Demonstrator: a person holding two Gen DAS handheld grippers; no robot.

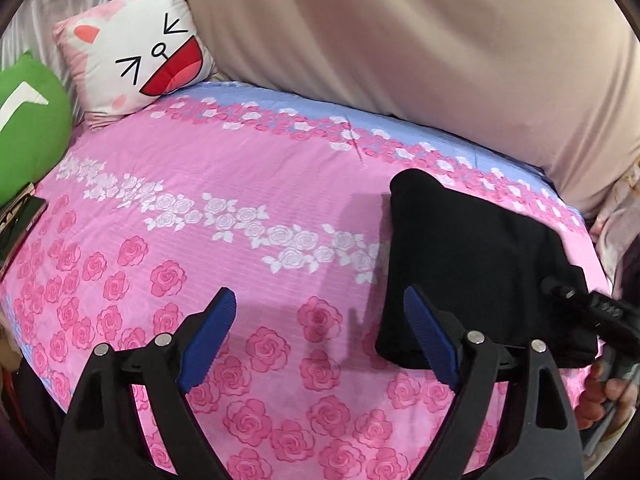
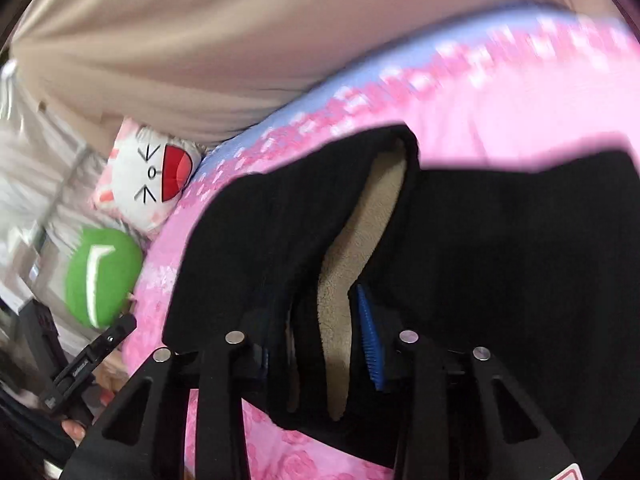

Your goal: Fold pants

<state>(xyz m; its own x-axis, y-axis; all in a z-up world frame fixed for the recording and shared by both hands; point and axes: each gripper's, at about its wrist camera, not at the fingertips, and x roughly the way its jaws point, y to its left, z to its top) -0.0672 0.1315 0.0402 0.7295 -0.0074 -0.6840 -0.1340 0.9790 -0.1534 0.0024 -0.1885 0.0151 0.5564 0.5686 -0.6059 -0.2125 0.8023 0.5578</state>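
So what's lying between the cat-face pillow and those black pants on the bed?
Nothing but bare bedspread. In the left wrist view, only pink rose-print fabric stretches between the cat-face pillow and the folded black pants.

You're seeing black pants (image 1: 472,264) lying on a pink rose-printed sheet (image 1: 240,184); upper left, a green cushion (image 1: 28,136) is showing.

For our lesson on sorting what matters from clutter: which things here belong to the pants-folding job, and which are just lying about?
Part of the job:
- black pants, folded on the bed
- left claw, open over the bedsheet
- right claw, around the pants' edge

Lying about:
- cat-face pillow
- green cushion
- beige curtain
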